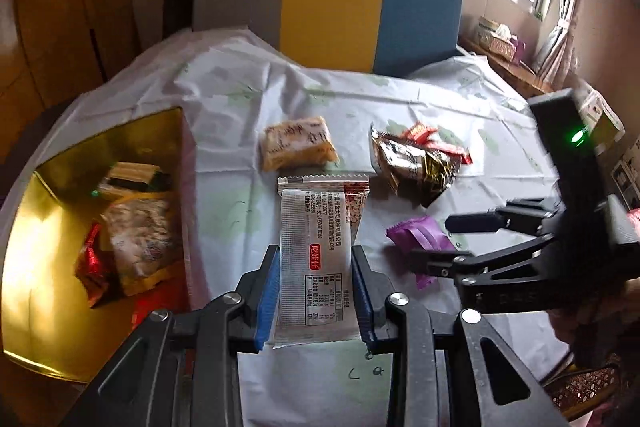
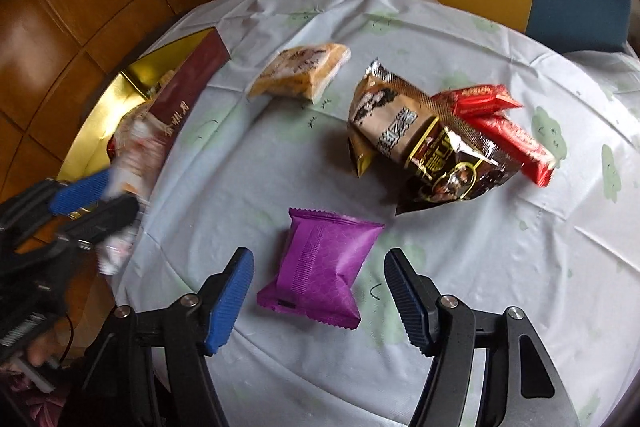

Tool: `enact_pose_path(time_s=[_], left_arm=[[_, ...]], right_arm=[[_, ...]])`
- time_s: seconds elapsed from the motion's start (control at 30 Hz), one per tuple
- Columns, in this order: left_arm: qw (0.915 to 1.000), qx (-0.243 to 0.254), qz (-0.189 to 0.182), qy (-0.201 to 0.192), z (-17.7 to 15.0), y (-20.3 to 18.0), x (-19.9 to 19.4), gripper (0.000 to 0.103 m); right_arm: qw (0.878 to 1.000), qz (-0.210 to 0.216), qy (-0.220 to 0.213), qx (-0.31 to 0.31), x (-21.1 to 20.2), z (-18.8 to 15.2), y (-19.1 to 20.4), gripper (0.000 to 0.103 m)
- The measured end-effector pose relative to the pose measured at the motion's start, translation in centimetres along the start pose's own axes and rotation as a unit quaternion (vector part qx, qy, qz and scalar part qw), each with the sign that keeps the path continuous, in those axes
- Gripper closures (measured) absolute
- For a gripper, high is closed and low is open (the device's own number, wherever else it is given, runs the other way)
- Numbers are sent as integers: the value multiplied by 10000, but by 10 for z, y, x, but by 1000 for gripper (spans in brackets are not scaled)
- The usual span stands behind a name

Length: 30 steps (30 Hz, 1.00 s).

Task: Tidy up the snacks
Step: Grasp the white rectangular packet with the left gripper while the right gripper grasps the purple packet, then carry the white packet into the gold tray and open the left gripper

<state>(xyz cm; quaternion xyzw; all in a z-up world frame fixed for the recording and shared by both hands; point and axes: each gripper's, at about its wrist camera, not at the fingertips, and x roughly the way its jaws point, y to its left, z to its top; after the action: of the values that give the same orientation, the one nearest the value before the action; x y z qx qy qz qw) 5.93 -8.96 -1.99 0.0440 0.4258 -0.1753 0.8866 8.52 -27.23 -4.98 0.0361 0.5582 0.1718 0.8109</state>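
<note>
While the left claw grips a long silver snack packet by its sides, its blue pads pressed against the wrapper, the packet's serrated far end sticks out past the fingertips above the bench. The bench is covered with a pale cloth printed with faint green shapes. At the left edge of the bench sits a box with a shiny gold lining, and several wrapped snacks already lie inside it.

The right claw stands partly open around a purple packet that lies flat on the cloth; its blue pads sit on either side of the wrapper without touching it.

Farther off on the bench lies an orange packet. To its right a brown and gold bag lies crumpled, with red packets just behind it, touching it. A chair back in grey, yellow and blue stands at the far side of the bench. No earlier view is given for either claw.
</note>
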Motion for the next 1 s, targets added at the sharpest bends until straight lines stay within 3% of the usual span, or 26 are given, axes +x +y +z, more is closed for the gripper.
enact_pose_path(time_s=[0.03, 0.1, 0.23, 0.5, 1.0], left_arm=[[10000, -21, 37, -56, 0, 2, -4, 69], [9997, -82, 130, -170, 0, 9, -14, 69], [9985, -183, 359, -380, 1, 23, -32, 69], [9939, -449, 758, -659, 1, 53, -58, 69], [9880, -822, 1060, -761, -7, 91, -73, 69]], right_arm=[[9999, -88, 80, -44, 6, -1, 0, 58], [9995, -248, 78, -194, 11, -3, 4, 60], [9985, -399, 32, -361, 15, -6, 10, 61], [9988, -302, -77, -386, 15, -10, 8, 61], [9966, -506, -257, -591, 14, -15, 13, 61]])
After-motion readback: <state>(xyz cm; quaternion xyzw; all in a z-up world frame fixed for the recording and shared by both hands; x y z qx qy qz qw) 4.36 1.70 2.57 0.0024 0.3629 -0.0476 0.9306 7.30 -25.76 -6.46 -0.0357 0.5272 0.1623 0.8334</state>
